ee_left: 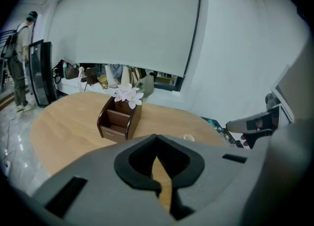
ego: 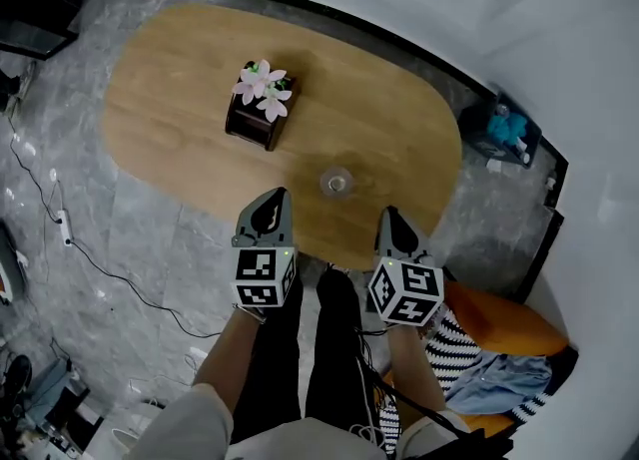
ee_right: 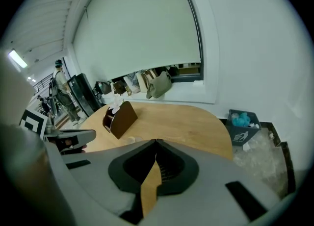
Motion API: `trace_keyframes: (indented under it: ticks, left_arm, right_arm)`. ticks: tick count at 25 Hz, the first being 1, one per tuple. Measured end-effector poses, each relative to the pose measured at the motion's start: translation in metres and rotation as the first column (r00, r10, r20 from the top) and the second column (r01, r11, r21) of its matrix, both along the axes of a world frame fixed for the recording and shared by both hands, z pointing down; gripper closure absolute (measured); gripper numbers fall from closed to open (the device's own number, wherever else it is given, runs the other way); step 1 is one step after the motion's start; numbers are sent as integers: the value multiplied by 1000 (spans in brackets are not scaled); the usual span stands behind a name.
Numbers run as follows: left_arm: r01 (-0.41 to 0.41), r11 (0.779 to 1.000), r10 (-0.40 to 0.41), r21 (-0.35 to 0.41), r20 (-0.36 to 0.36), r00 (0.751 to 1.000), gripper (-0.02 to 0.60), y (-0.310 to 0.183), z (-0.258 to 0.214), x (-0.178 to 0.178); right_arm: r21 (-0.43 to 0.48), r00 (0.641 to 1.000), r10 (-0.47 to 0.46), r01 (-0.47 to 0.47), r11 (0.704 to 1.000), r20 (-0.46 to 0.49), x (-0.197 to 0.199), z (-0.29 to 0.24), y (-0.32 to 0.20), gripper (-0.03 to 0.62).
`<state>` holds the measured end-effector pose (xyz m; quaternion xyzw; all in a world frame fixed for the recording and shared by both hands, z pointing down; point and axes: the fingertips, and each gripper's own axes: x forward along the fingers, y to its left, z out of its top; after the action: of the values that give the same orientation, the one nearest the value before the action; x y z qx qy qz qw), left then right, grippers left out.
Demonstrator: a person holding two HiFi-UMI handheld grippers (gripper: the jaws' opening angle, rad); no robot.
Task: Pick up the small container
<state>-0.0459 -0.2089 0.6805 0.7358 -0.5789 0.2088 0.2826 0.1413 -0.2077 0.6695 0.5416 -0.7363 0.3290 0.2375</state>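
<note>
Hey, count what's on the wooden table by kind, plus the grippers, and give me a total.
Wooden organizer box: 1
Flower bunch: 1
Small clear container: 1
Grippers: 2, left gripper and right gripper
Total: 5

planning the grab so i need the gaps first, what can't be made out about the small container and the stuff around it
small container: head view, too small to tell whether it is empty or lidded; left gripper view, mostly hidden behind the left tool, only its rim shows
wooden box: left gripper view, front label too small to read
bin: right gripper view, blue contents too small to identify
</note>
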Motion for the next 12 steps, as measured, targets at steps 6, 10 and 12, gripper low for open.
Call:
trace_keyframes:
  ticks: [6, 10, 12]
  left_arm:
    - [-3, 1000, 4, -29, 5, 1000, 574, 8, 28, -3]
    - [-2, 999, 3, -34, 16, 1000, 574, 9, 43, -6]
    - [4, 999, -3, -33, 16, 1000, 574, 9, 48, -7]
  right_arm:
    - [-5, 1000, -21, 21, 1000, 1, -6, 23, 1, 571]
    - [5, 999, -42, 42, 999, 24, -12, 31, 1, 569]
    - [14, 997, -67, 66, 998, 40, -17, 35, 2, 569]
